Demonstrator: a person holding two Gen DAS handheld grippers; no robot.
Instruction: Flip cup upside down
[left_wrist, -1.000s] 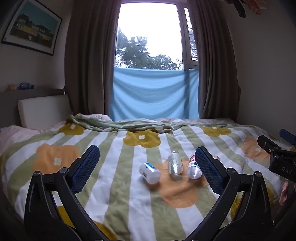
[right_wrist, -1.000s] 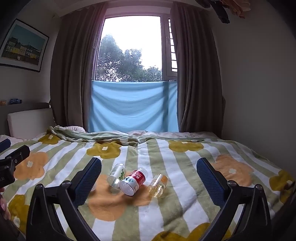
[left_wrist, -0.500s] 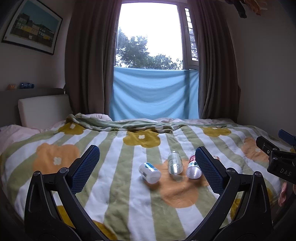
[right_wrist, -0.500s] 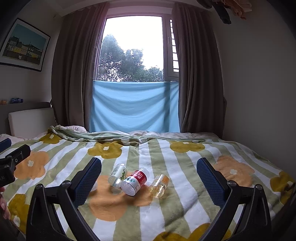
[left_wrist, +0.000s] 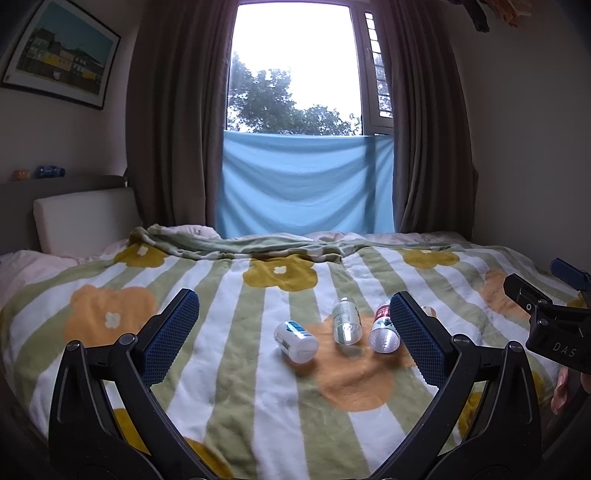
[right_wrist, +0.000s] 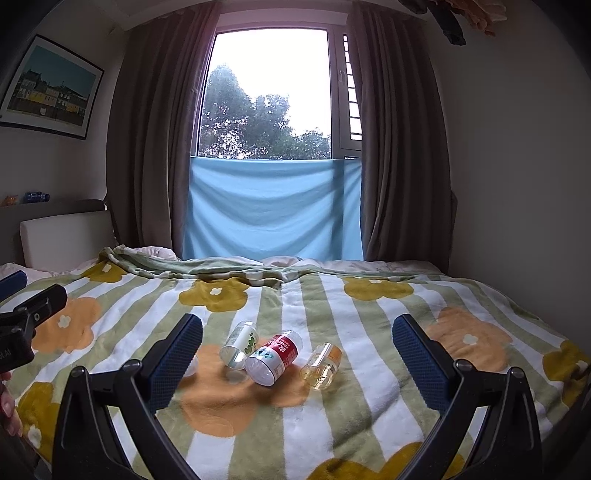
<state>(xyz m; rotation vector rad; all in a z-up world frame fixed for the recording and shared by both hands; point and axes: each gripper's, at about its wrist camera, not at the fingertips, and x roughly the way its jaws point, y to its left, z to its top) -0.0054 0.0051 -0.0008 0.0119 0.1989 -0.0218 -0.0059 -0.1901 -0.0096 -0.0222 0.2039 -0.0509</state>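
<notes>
Several small cups lie on their sides in a row on the flowered bedspread. In the left wrist view they are a white cup with a blue label (left_wrist: 295, 341), a clear green-labelled cup (left_wrist: 345, 325) and a red-labelled cup (left_wrist: 384, 328). In the right wrist view the green-labelled cup (right_wrist: 240, 345), the red-labelled cup (right_wrist: 272, 357) and an orange-labelled clear cup (right_wrist: 322, 365) show. My left gripper (left_wrist: 295, 343) is open and empty, short of the cups. My right gripper (right_wrist: 297, 362) is open and empty, also short of them.
The bed (left_wrist: 221, 387) fills the foreground, with a rumpled blanket fold (left_wrist: 240, 247) at its far side. A headboard cushion (left_wrist: 85, 218) stands at the left. Curtains and a window with a blue cloth (left_wrist: 306, 184) are behind. The right gripper's body (left_wrist: 554, 325) shows at the right edge.
Both grippers have drifted only slightly; the right view has shifted a little. The cups have not moved and both grippers stay open.
</notes>
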